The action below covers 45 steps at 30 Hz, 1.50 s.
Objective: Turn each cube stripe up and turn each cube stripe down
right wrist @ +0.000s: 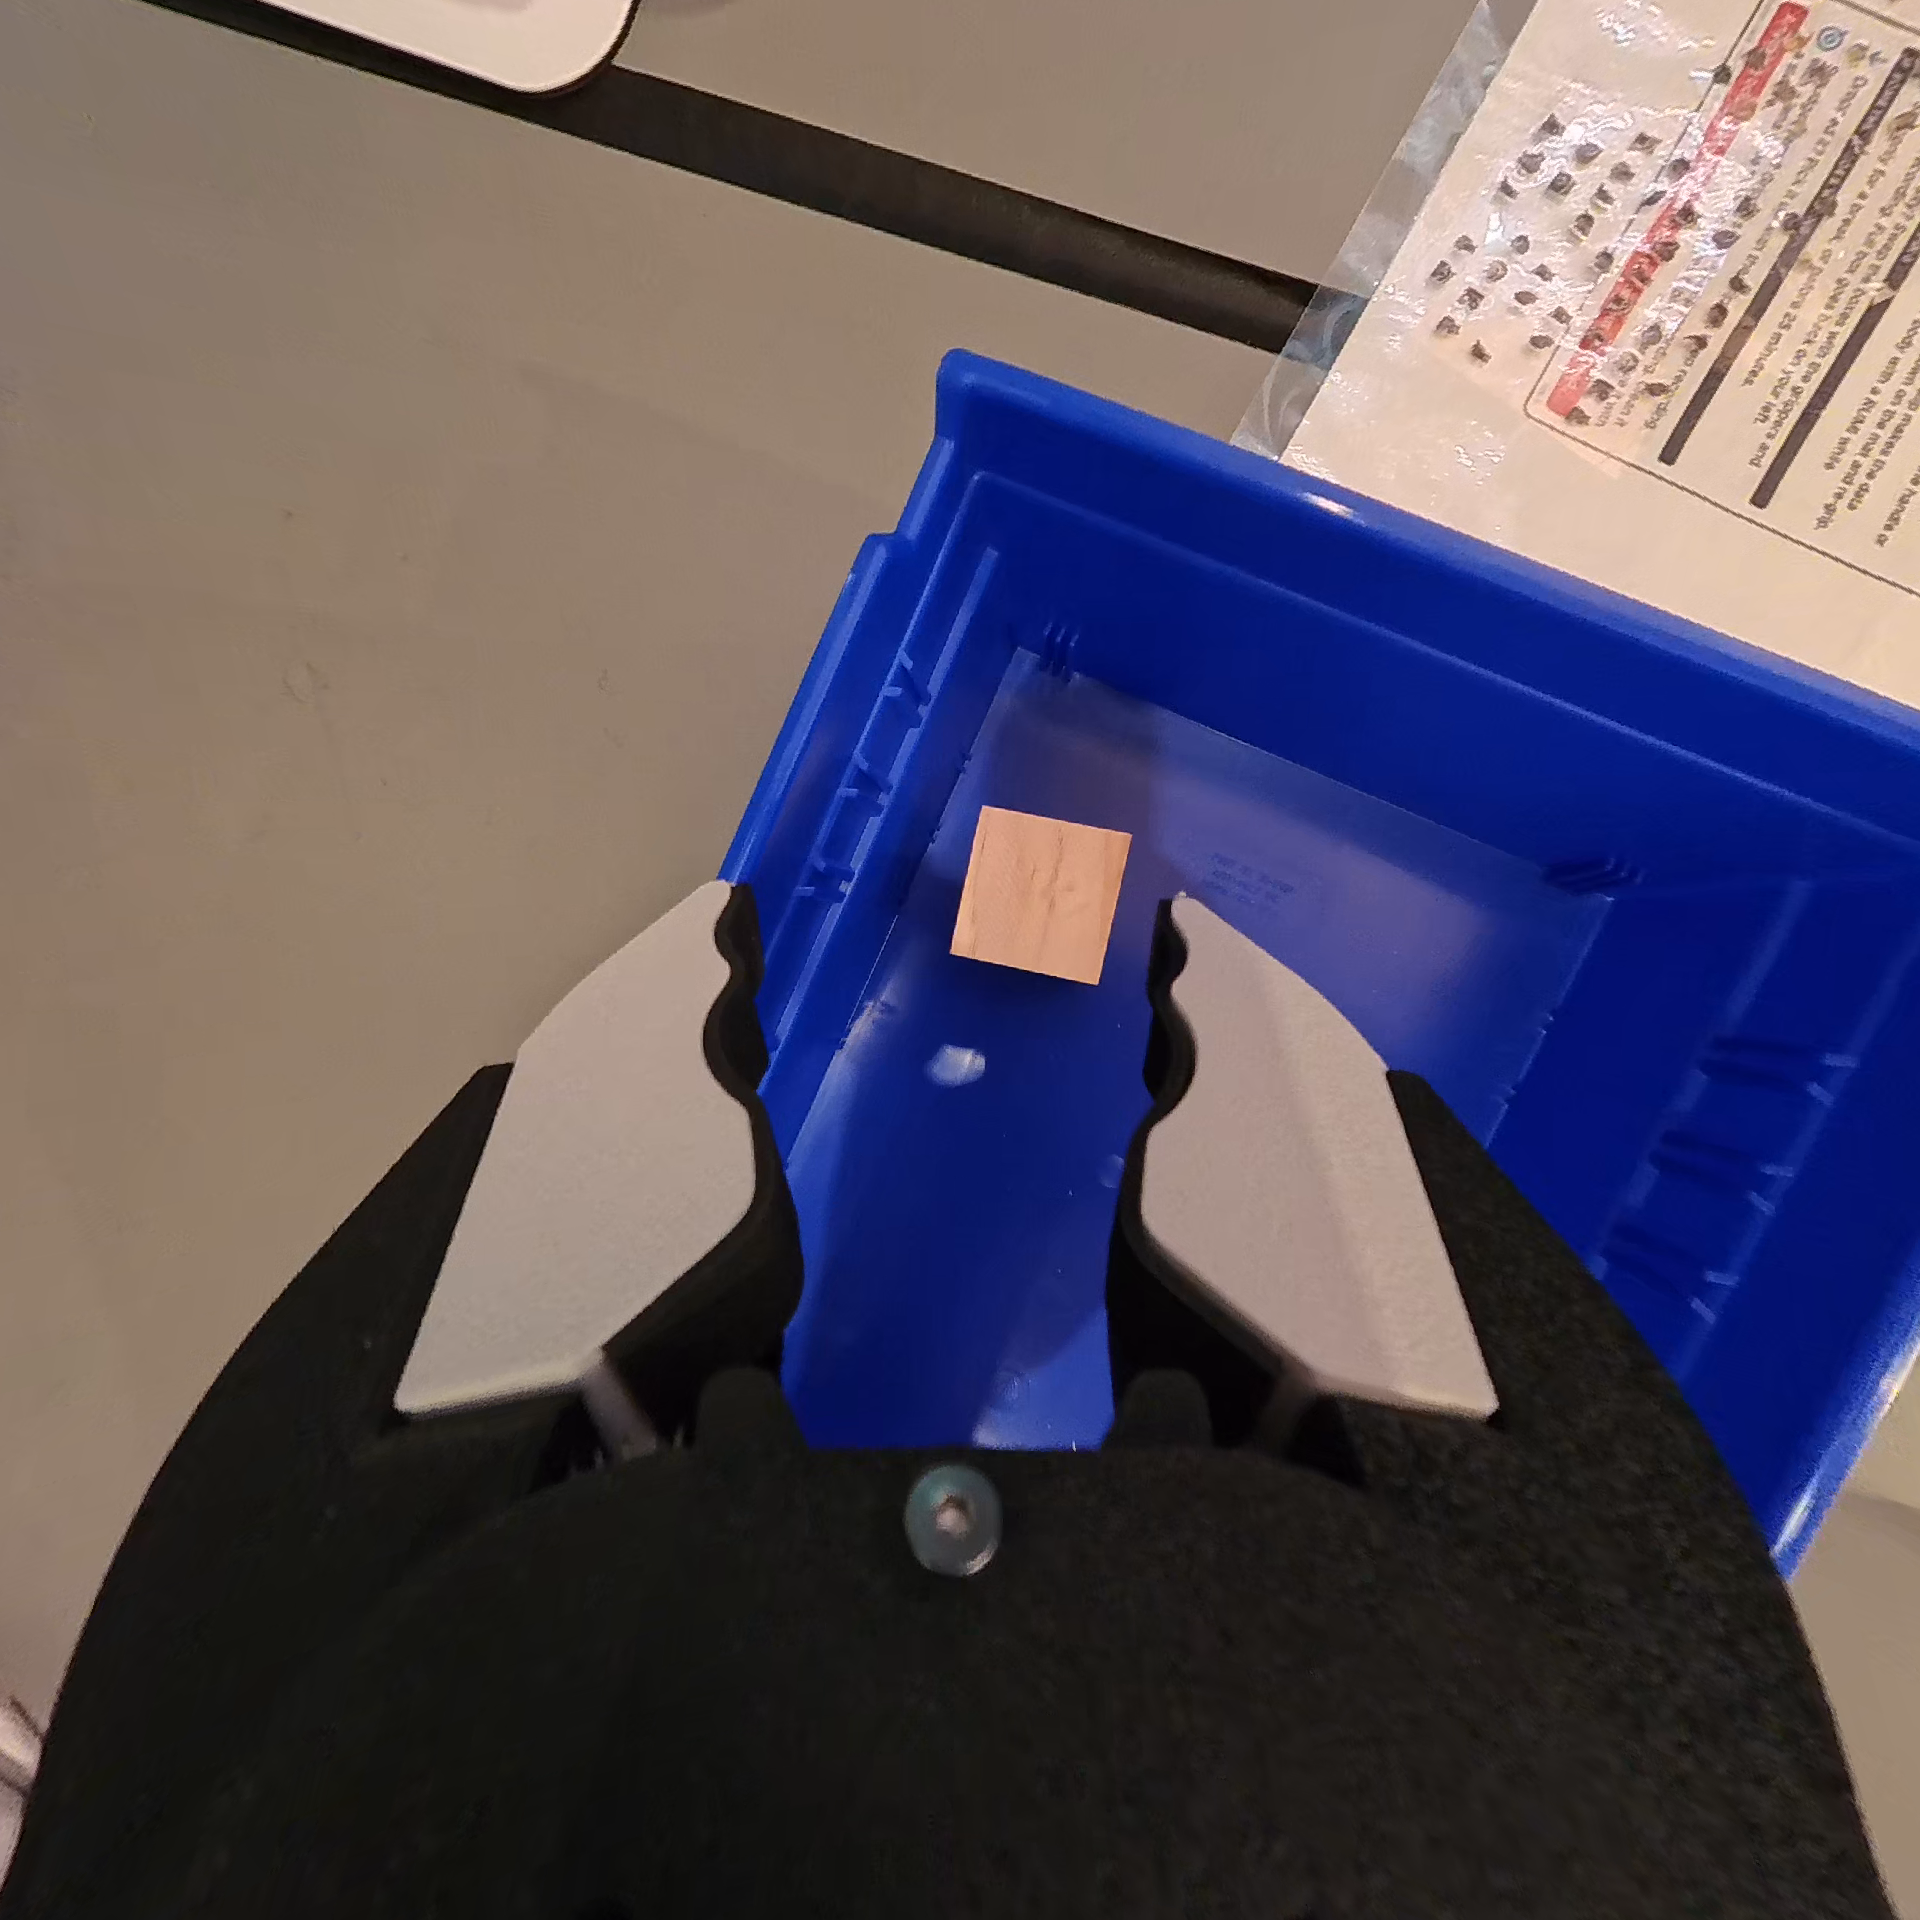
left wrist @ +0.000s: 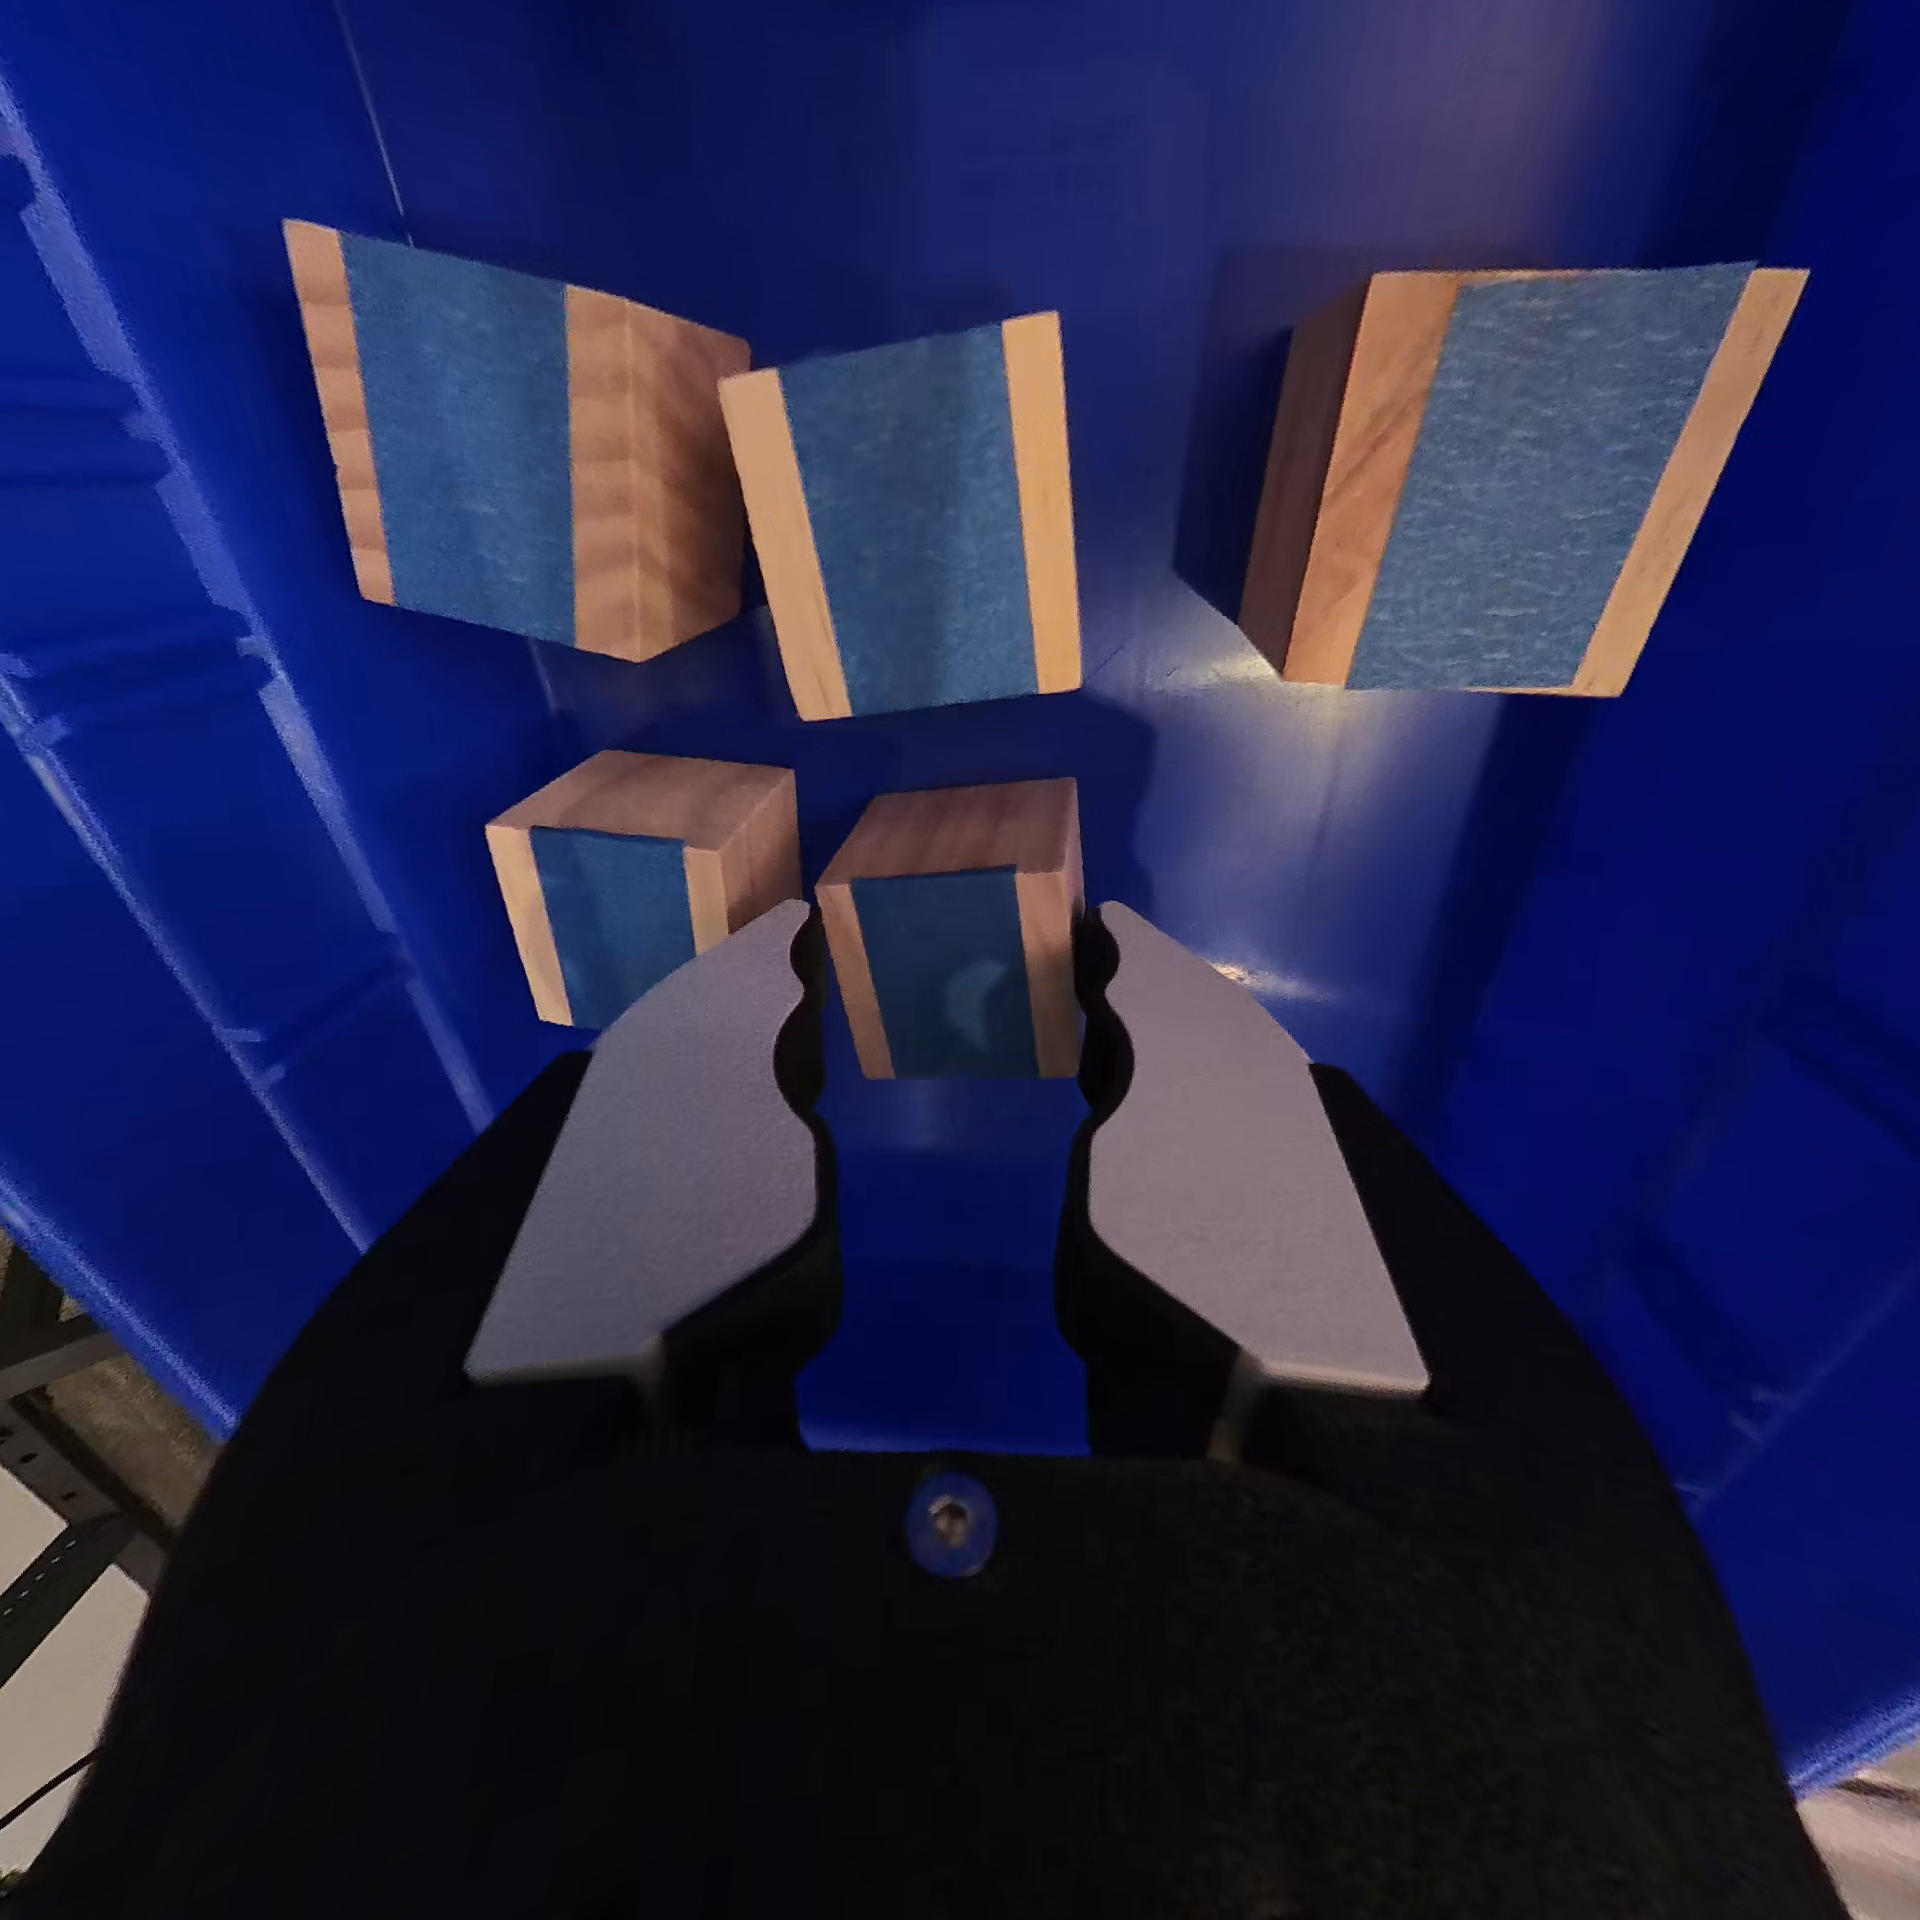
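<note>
Left wrist view: the left gripper reaches into a blue bin, its jaws narrowed around the near right cube; both pads lie against or just beside the cube's flanks, and whether they truly pinch it cannot be told.
Cubes here: five wooden cubes, all showing a blue tape stripe; the near left cube sits just beside the flanked one, with the far left cube, the middle cube and the far right cube beyond.
Risk, left: the left finger passes close by the near left cube, so a turn of the wrist may well knock it over. A shallow hold near the fingertips could let the cube slip and land on the wrong face.

Right wrist view: the right gripper hangs above a second blue bin on a grey table, its jaws wide apart and empty.
Cube here: one plain-faced cube rests on the bin floor near the left wall, no stripe showing, the fingers well clear of it.
Risk, right: a straight descent would probably drive the left finger onto the bin's rim, since it sits over that wall.
Beside the bin: a printed sheet in plastic.
</note>
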Each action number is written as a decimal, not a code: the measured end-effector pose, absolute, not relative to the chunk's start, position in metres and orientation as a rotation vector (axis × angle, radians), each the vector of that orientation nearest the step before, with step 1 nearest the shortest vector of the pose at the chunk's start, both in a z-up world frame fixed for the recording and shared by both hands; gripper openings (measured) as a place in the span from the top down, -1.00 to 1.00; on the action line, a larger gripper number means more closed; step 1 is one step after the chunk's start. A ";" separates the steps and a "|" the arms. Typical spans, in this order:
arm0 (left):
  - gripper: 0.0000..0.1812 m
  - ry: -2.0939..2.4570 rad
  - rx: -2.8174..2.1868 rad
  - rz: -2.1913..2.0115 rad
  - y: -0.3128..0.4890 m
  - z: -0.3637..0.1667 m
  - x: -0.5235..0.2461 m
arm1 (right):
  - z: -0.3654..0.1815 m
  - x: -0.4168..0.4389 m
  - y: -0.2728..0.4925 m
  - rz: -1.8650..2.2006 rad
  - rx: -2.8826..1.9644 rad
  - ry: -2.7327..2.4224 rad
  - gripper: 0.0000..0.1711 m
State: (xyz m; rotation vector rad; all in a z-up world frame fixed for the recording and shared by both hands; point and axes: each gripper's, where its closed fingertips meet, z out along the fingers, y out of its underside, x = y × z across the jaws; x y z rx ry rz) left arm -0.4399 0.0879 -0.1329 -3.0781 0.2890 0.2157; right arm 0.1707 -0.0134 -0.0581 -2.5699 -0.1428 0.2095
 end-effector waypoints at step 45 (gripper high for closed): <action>0.51 1.173 -1.876 -1.872 -0.059 0.073 -0.154 | 0.076 -0.156 -0.067 0.196 -1.157 -0.909 0.06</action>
